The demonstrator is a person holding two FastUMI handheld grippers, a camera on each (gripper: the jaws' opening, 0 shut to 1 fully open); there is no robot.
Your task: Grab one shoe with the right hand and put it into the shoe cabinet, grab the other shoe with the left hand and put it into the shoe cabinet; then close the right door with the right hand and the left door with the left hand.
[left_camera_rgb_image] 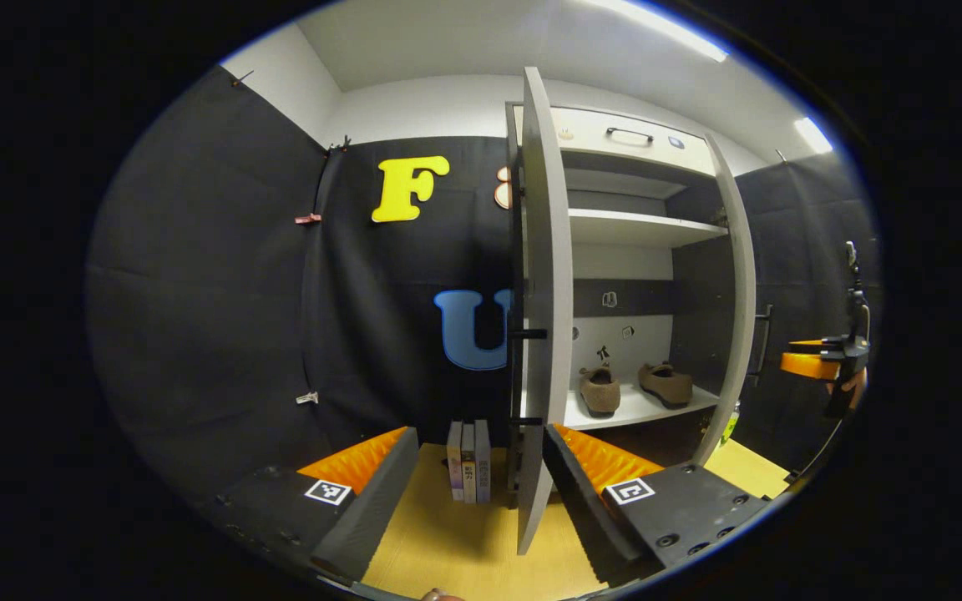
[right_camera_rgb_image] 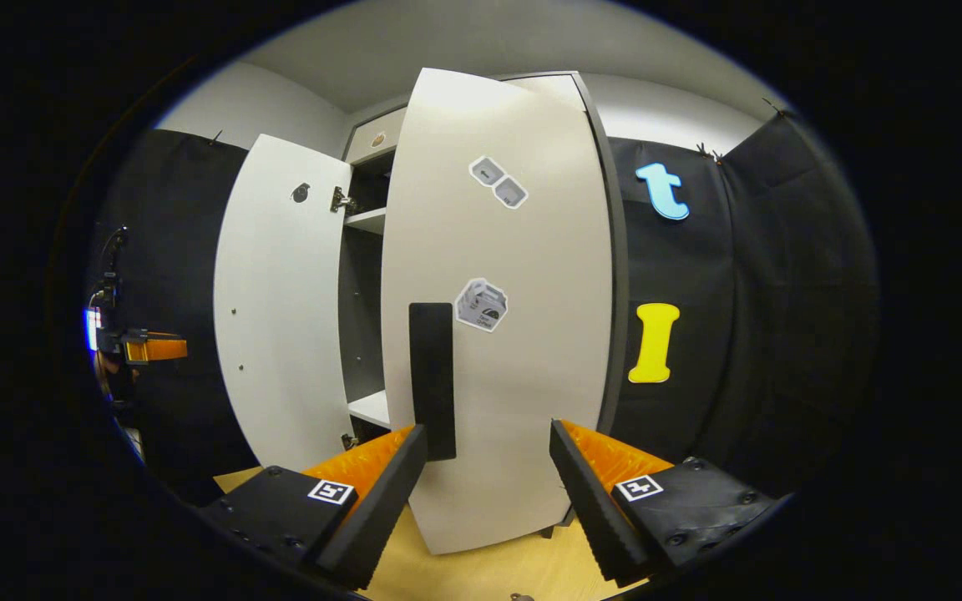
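Observation:
The shoe cabinet (left_camera_rgb_image: 631, 142) stands with both doors swung out. Two brown shoes (left_camera_rgb_image: 599, 391) (left_camera_rgb_image: 666, 384) lie side by side on its lower white shelf (left_camera_rgb_image: 640, 411). The left door (left_camera_rgb_image: 544, 292) is seen edge-on, its lower edge between the fingers of my open left gripper (left_camera_rgb_image: 477, 480). The right door (left_camera_rgb_image: 738, 309) stands beyond the shoes. In the right gripper view the right door's outer face (right_camera_rgb_image: 523, 376) with its black handle (right_camera_rgb_image: 432, 380) is just ahead of my open right gripper (right_camera_rgb_image: 489, 480). The left door's inner face (right_camera_rgb_image: 281, 309) is farther off.
Three books (left_camera_rgb_image: 468, 459) stand on the yellow floor (left_camera_rgb_image: 448, 542) left of the cabinet. Upper shelves (left_camera_rgb_image: 640, 225) and a top drawer (left_camera_rgb_image: 627, 133) sit above the shoes. The other gripper and the hand holding it show at far right (left_camera_rgb_image: 823, 363) and at far left (right_camera_rgb_image: 143, 346).

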